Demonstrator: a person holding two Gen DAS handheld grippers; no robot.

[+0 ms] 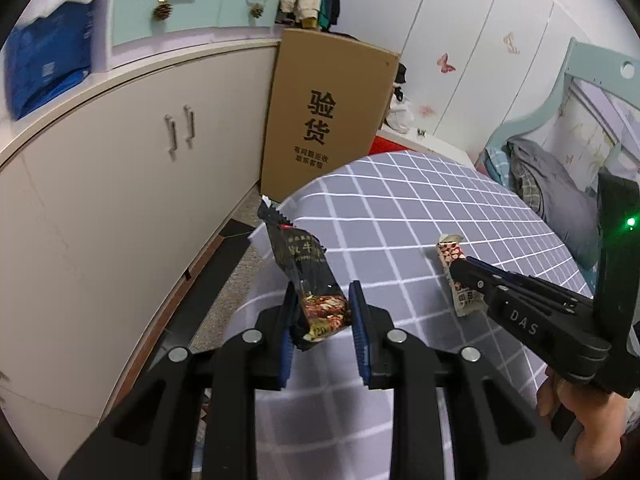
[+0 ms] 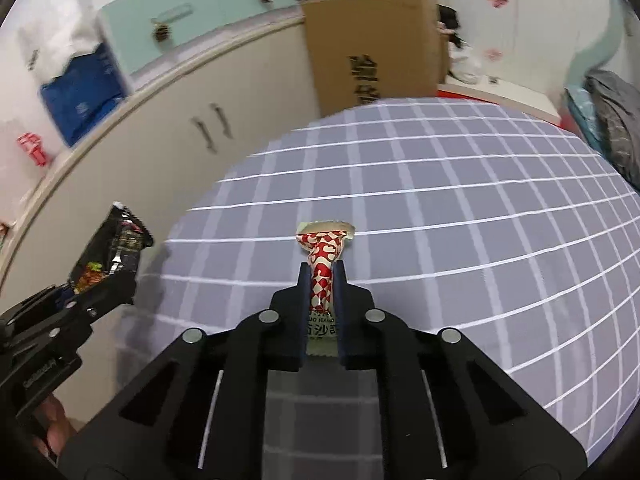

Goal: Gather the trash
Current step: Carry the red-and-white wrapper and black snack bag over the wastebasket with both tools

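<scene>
Checked bedspread (image 2: 440,200), left hand-held gripper (image 1: 320,312) clamping black wrapper (image 1: 304,272), right hand-held gripper (image 2: 323,280) pinching red-patterned wrapper (image 2: 322,256).

Left gripper (image 1: 322,312): matte black moulded body with two pairs of slotted arms, each capped by a round silver screw head; the fingers carried ribbed blue pads (image 1: 358,312). Right gripper (image 2: 323,288): the same black build, four silver screw heads and dark blue pads (image 2: 341,300). Seen from the left wrist view, its side bore raised letters "DAS" and its upright rear block showed a small green light. A bare hand (image 1: 588,412) gripped its handle.
</scene>
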